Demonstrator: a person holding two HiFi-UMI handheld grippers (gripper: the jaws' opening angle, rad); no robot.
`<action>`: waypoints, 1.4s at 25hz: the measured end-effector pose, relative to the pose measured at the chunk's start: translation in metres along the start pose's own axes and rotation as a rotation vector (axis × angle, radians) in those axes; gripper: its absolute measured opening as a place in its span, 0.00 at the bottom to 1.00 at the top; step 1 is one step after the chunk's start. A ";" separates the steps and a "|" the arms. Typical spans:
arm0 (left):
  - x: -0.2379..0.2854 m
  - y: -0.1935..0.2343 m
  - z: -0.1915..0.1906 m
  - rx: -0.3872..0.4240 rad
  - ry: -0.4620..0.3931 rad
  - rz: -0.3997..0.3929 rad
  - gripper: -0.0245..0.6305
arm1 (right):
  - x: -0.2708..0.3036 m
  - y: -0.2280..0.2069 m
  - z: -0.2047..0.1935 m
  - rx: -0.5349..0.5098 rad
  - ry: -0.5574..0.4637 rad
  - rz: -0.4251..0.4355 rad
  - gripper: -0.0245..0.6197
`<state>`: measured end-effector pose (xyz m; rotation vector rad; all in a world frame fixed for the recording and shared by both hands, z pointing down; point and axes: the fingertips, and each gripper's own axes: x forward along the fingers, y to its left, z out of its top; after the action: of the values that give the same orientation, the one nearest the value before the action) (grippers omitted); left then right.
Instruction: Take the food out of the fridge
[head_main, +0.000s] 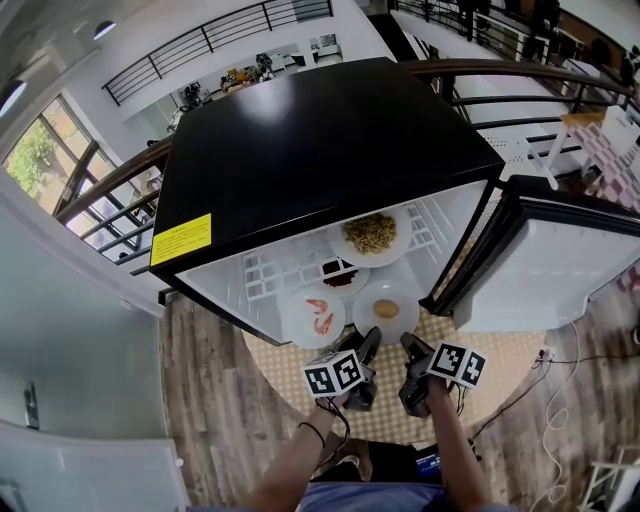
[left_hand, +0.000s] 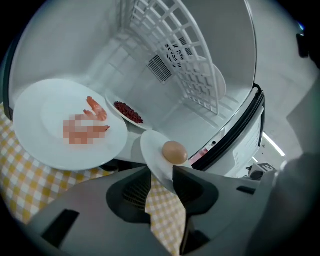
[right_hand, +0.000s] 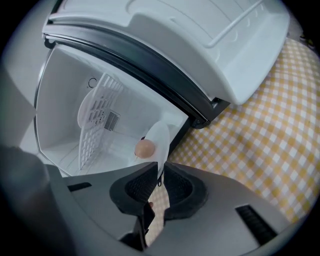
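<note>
A small white plate (head_main: 386, 308) with one brown egg (left_hand: 174, 151) sits at the front of the open fridge (head_main: 320, 140), low on the right. My right gripper (head_main: 410, 350) is shut on that plate's near rim (right_hand: 159, 137), with the egg (right_hand: 145, 148) just beyond the pads. My left gripper (head_main: 365, 352) is at the same plate from the left. The plate's edge (left_hand: 156, 150) stands between its jaws (left_hand: 161, 175). It touches the right pad, and a gap with checked cloth shows on the left side.
A larger plate of shrimps (head_main: 313, 316) lies left of the egg plate. A small dish of red bits (head_main: 340, 274) lies behind, and a noodle plate (head_main: 372, 234) rests on the wire shelf above. The fridge door (head_main: 560, 260) hangs open on the right, over a yellow checked cloth (head_main: 480, 350).
</note>
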<state>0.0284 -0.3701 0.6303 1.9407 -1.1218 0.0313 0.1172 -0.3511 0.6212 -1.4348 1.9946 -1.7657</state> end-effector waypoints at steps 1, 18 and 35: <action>-0.002 -0.003 -0.001 0.009 -0.002 -0.005 0.26 | -0.004 0.002 -0.001 -0.004 -0.004 0.002 0.11; -0.075 -0.053 0.001 0.098 -0.037 -0.037 0.26 | -0.070 0.048 -0.032 -0.055 -0.061 0.070 0.11; -0.157 -0.074 -0.017 0.091 -0.066 -0.096 0.25 | -0.126 0.081 -0.090 -0.076 -0.117 0.086 0.11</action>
<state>-0.0059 -0.2336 0.5272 2.0877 -1.0853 -0.0346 0.0841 -0.2102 0.5237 -1.4154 2.0504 -1.5510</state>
